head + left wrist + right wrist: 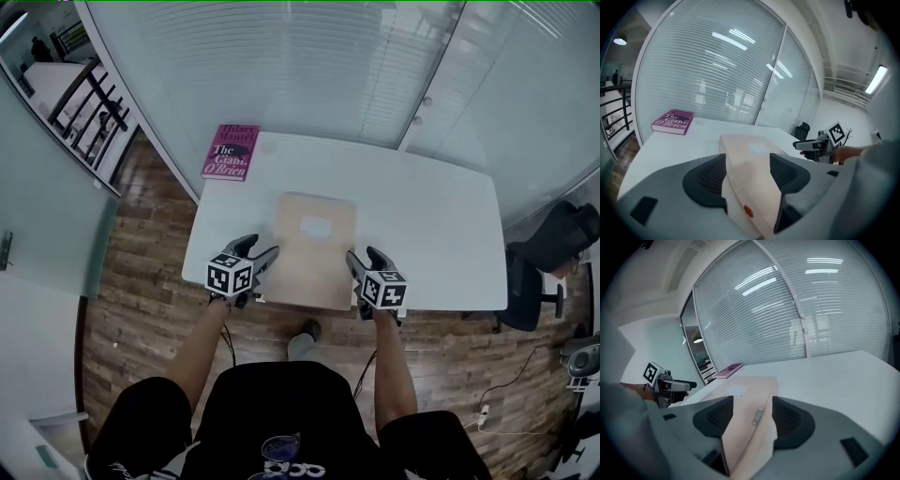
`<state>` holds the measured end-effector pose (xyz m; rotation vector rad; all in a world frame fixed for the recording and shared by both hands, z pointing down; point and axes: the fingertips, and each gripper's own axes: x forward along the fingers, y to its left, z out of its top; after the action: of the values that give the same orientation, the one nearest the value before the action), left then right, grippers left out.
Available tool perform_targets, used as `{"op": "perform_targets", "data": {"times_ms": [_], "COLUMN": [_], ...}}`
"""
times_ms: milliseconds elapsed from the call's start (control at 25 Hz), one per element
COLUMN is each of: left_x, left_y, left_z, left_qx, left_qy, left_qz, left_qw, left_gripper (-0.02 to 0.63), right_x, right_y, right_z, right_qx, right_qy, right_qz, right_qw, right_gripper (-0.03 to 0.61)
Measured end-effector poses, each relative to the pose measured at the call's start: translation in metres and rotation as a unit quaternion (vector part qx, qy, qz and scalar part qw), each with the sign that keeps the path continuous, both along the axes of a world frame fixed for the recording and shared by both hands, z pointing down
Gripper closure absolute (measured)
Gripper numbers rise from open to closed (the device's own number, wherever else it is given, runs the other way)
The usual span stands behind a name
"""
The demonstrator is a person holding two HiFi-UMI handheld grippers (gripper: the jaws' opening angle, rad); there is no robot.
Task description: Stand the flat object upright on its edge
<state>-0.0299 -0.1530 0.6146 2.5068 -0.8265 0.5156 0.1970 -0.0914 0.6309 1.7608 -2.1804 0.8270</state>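
A flat beige box point(314, 248) with a pale label lies on the white table point(427, 220), its near edge at the table's front edge. My left gripper point(261, 253) is at the box's near left corner. In the left gripper view that corner point(750, 159) sits between the jaws of the open left gripper point(747, 174), filling most of the gap. My right gripper point(364, 259) is at the near right corner. There too the box point(745, 420) lies between the spread jaws of the right gripper point(752, 416). I see no clamping on either side.
A pink book point(230, 152) lies flat at the table's far left corner. Glass walls with blinds run behind the table. A black office chair point(553, 253) stands to the right. The person's legs are below the front edge, over a wooden floor.
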Motion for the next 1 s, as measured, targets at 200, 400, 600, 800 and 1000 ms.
{"op": "perform_targets", "data": {"times_ms": [200,400,600,800,1000], "left_x": [0.007,0.017,0.021,0.029,0.030], "left_y": [-0.007,-0.010,-0.017,-0.021,-0.020], "left_z": [0.025,0.045,0.062,0.070,0.071], "left_qx": [-0.037,-0.073,-0.097,-0.129,-0.143], "left_qy": [-0.005,-0.003,-0.002,0.024,0.034], "left_qz": [-0.009,-0.010,-0.017,-0.009,-0.007], "left_qw": [0.9993,0.9973,0.9951,0.9913,0.9891], "left_gripper": [0.318,0.314,0.314,0.314,0.316], "right_x": [0.003,0.002,0.001,-0.003,-0.007], "right_y": [-0.007,-0.016,-0.022,-0.026,-0.026], "right_z": [0.021,0.038,0.056,0.064,0.065], "right_qx": [-0.026,-0.045,-0.069,-0.081,-0.099], "right_qy": [-0.030,-0.064,-0.079,-0.135,-0.157], "right_qz": [-0.014,-0.030,-0.048,-0.079,-0.104], "right_qw": [0.999,0.996,0.993,0.984,0.977], "right_gripper": [0.322,0.318,0.316,0.318,0.334]}}
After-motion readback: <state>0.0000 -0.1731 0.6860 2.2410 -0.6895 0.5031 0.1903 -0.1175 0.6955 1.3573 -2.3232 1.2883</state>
